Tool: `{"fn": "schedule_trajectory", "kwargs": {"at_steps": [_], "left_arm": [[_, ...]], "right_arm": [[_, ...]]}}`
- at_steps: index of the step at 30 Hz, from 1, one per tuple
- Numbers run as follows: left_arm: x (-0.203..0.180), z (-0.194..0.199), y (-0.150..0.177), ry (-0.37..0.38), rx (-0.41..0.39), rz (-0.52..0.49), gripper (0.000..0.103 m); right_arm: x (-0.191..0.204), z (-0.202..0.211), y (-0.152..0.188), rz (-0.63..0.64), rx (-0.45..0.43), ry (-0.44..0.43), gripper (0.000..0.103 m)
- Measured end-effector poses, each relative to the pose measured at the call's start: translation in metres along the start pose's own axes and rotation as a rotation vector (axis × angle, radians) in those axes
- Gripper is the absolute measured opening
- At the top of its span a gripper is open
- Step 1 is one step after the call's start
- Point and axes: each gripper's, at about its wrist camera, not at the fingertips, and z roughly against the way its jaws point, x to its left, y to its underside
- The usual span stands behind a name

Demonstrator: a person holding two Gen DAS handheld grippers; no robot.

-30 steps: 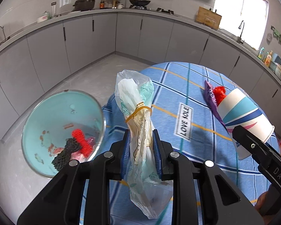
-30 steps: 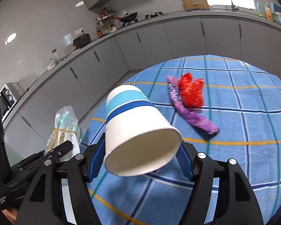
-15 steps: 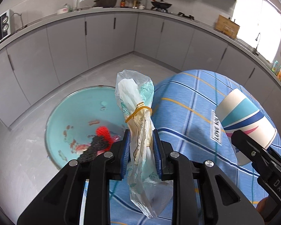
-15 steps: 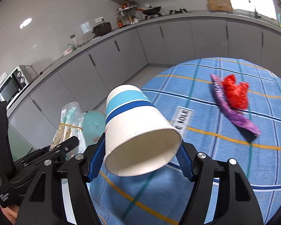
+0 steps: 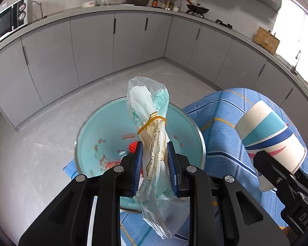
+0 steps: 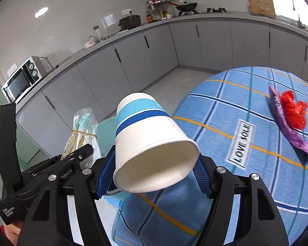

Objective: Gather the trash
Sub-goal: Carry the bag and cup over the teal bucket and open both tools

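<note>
My left gripper (image 5: 154,164) is shut on a clear plastic bag (image 5: 149,114) of wrappers tied with a rubber band, held directly above a teal trash bin (image 5: 104,123) on the floor. The bin holds red and dark scraps. My right gripper (image 6: 154,170) is shut on a white paper cup (image 6: 145,135) with blue stripes, its mouth facing the camera, over the table's left edge. The cup (image 5: 269,135) also shows at the right of the left wrist view. The bag (image 6: 84,129) shows left of the cup in the right wrist view.
A table with a blue checked cloth (image 6: 246,106) carries a purple wrapper (image 6: 287,131) and a red plastic scrap (image 6: 293,110) at its far right. Grey kitchen cabinets (image 5: 92,41) line the walls beyond the grey floor (image 5: 30,143).
Both grippers have swung left, away from the table. The bin has moved from the left of the bag to right beneath it. Both grips are unchanged.
</note>
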Motion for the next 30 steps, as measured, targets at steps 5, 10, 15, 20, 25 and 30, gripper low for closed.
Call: {"fn": "schedule_trajectory", "kwargs": {"at_steps": [5, 10, 15, 20, 25, 30], "left_arm": [[0.016, -0.012, -0.001, -0.026, 0.025, 0.015, 0.024], [0.031, -0.026, 0.002, -0.053, 0.059, 0.026, 0.024], [0.043, -0.041, 0.004, -0.072, 0.094, 0.041, 0.024], [0.051, -0.049, 0.003, -0.085, 0.111, 0.051, 0.024], [0.056, -0.052, 0.004, -0.097, 0.119, 0.058, 0.025], [0.059, -0.054, 0.005, -0.104, 0.12, 0.064, 0.029]], "right_arm": [[0.019, -0.019, -0.002, 0.021, 0.026, -0.017, 0.068], [0.027, -0.041, 0.0, 0.019, 0.063, -0.031, 0.068], [0.034, -0.058, -0.001, 0.032, 0.083, -0.038, 0.069], [0.04, -0.075, 0.002, 0.047, 0.103, -0.064, 0.07], [0.037, -0.087, 0.005, 0.038, 0.117, -0.093, 0.071], [0.036, -0.093, 0.005, 0.035, 0.124, -0.119, 0.072]]}}
